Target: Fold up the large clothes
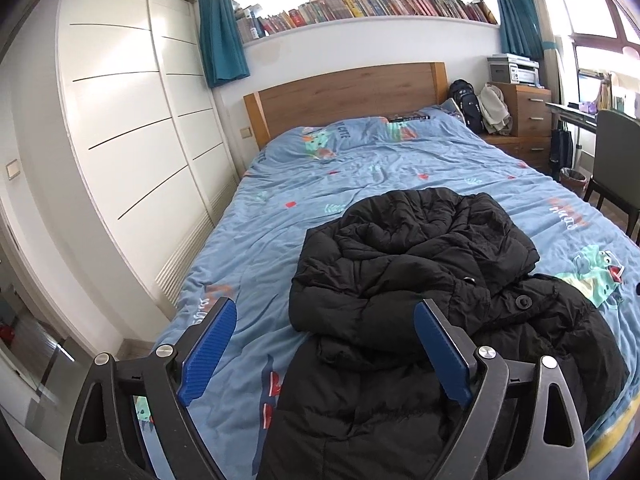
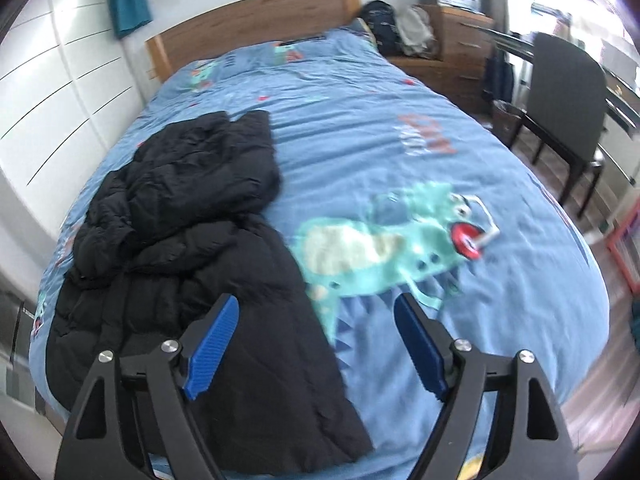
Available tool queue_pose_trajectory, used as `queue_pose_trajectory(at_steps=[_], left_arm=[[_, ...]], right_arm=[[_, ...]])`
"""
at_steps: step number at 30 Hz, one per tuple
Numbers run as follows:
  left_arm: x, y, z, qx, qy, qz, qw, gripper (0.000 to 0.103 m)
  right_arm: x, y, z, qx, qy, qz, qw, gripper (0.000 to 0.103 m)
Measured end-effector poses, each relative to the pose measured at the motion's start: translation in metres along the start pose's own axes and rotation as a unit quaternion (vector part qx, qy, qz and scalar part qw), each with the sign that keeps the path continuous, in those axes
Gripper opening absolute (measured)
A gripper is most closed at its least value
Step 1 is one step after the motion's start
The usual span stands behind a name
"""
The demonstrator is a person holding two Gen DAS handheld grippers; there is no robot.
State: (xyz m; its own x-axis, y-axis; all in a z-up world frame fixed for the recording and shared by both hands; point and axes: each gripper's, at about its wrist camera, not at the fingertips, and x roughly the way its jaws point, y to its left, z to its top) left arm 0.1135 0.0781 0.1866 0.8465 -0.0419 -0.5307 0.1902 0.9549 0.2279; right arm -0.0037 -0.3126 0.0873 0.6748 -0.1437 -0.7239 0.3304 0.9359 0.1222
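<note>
A large black puffer coat (image 1: 404,280) lies crumpled on the blue bed cover (image 1: 280,208), its upper part bunched in folds and its lower part reaching the near edge. My left gripper (image 1: 324,320) is open and empty, held above the coat's near left part. In the right wrist view the coat (image 2: 192,232) lies on the left half of the bed cover (image 2: 400,152). My right gripper (image 2: 316,320) is open and empty, above the coat's right edge and the green dinosaur print (image 2: 380,248).
A white wardrobe (image 1: 120,120) runs along the bed's left side. A wooden headboard (image 1: 348,92) stands at the far end under a shelf of books (image 1: 380,4). A wooden drawer chest (image 2: 464,48), bags and a dark chair (image 2: 568,92) stand to the right of the bed.
</note>
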Motion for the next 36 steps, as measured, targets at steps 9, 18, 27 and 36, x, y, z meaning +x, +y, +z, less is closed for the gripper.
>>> queue_pose_trajectory(at_steps=[9, 18, 27, 36], left_arm=[[-0.005, 0.003, -0.008, -0.004, 0.004, 0.010, 0.9999, 0.093], [0.010, 0.017, -0.025, -0.034, 0.029, -0.006, 0.9990, 0.096], [0.067, 0.083, -0.099, -0.127, 0.147, -0.086, 0.9772, 0.096], [0.119, 0.139, -0.184, -0.231, 0.231, -0.164, 0.9308, 0.096]], right_arm=[[0.003, -0.045, -0.027, 0.042, 0.016, -0.024, 0.999, 0.080], [0.014, -0.058, -0.043, 0.055, 0.036, -0.017, 0.998, 0.080], [0.036, -0.057, -0.056, 0.081, 0.074, 0.097, 0.989, 0.081], [0.084, -0.027, -0.076, 0.070, 0.144, 0.194, 0.968, 0.082]])
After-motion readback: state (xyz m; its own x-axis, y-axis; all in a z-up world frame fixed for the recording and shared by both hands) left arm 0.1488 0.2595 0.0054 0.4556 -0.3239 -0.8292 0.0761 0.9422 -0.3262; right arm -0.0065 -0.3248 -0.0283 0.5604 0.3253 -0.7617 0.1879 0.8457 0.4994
